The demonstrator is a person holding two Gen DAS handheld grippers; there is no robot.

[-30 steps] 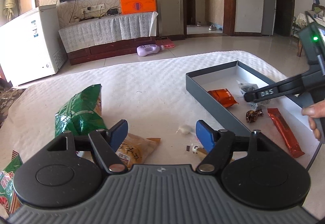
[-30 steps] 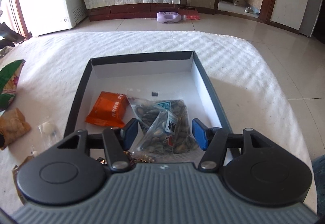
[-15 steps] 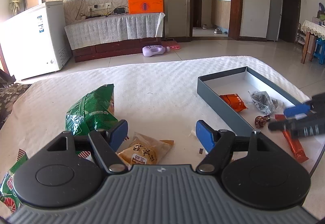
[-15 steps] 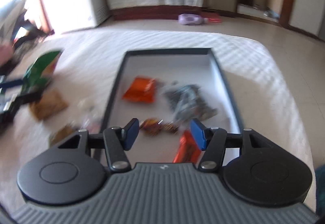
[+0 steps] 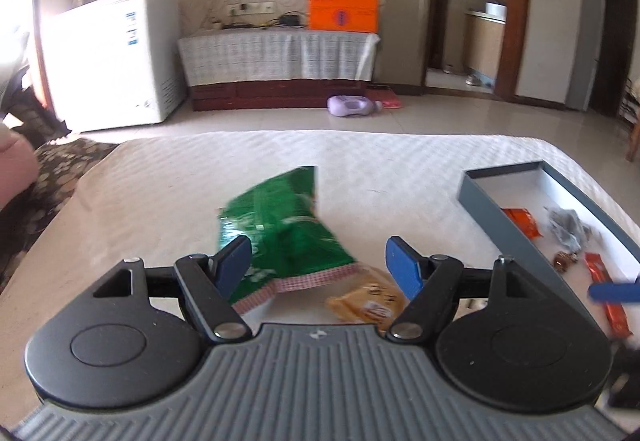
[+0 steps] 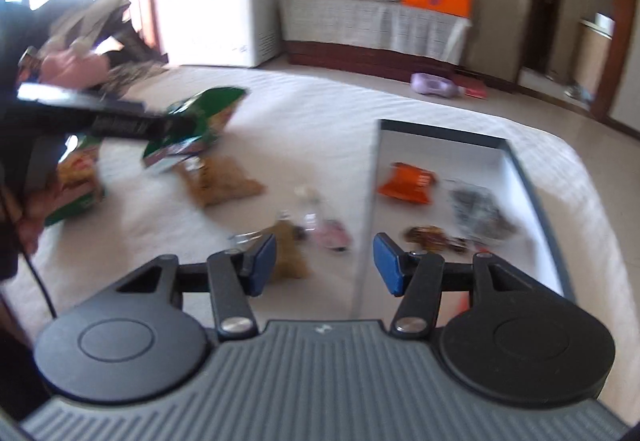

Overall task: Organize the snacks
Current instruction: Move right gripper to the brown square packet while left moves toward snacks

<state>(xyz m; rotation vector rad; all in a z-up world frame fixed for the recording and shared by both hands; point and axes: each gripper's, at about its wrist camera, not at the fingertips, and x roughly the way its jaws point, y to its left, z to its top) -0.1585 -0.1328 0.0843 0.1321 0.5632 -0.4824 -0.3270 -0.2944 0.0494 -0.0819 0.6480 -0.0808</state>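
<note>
The left gripper (image 5: 319, 265) stands spread over the white table (image 5: 168, 193), gripping nothing; the green bag (image 5: 280, 233) lies between its blue pads and beyond, a tan snack packet (image 5: 366, 303) just beside. The right gripper (image 6: 325, 267) is closing on nothing, above small sweets (image 6: 330, 235) by the grey box (image 6: 370, 201). Inside the box: an orange packet (image 6: 408, 183), a grey bag (image 6: 478, 211).

Glossy crinkly foil on the green snack bag (image 5: 280, 229) — matt quilted white cloth over the table (image 5: 168, 193), smooth grey card box (image 5: 486, 211).
</note>
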